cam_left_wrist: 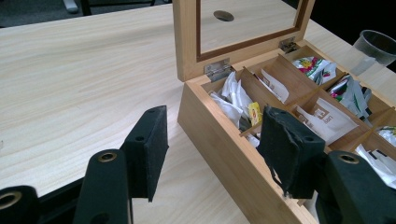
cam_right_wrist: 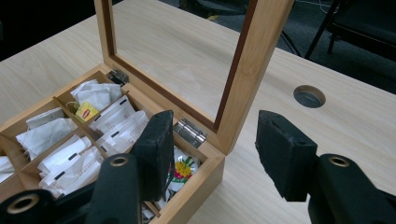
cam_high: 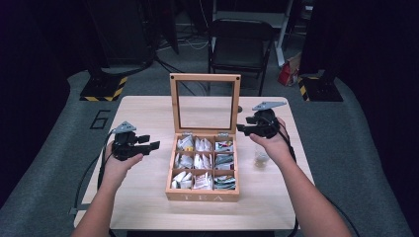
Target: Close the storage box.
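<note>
High view: a wooden tea box (cam_high: 202, 195) sits mid-table, its glass lid (cam_high: 205, 104) upright at the far edge. Right gripper (cam_high: 243, 128) hovers just beside the lid's right edge, jaws apart and empty; left gripper (cam_high: 154, 144) waits left of the box, likewise empty.

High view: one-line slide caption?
Open tea box with upright lid, left gripper and right gripper hovering empty at its sides.

box (cam_high: 202, 196): matt wood (glass lid (cam_high: 205, 112)) | sachets (cam_high: 195, 160): paper | table (cam_high: 148, 113): pale wood
</note>
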The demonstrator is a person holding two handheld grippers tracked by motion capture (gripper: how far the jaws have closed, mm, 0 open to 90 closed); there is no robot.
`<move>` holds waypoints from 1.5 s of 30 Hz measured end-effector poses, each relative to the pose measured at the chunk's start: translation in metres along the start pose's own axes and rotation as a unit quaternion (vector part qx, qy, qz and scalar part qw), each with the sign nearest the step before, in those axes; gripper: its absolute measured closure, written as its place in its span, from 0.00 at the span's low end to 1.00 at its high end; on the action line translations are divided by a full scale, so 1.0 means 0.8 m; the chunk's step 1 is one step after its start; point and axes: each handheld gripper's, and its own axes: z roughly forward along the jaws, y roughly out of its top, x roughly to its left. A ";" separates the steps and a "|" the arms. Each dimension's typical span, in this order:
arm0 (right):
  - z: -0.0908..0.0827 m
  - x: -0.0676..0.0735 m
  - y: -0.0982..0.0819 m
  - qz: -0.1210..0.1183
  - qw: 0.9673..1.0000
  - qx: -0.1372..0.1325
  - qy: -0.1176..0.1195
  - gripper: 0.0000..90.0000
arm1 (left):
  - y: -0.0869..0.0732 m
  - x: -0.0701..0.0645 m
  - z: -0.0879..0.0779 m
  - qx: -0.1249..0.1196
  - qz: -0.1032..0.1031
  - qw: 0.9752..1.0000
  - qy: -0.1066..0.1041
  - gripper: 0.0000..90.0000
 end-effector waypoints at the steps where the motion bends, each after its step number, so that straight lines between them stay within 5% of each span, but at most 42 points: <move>1: 0.003 -0.002 0.002 0.004 1.000 -0.004 0.001 0.51 | 0.000 0.000 -0.001 0.005 0.001 1.000 -0.002 0.47; 45: 0.066 -0.024 0.028 0.012 1.000 -0.005 0.002 0.44 | -0.004 0.001 -0.001 0.006 0.001 1.000 -0.009 0.47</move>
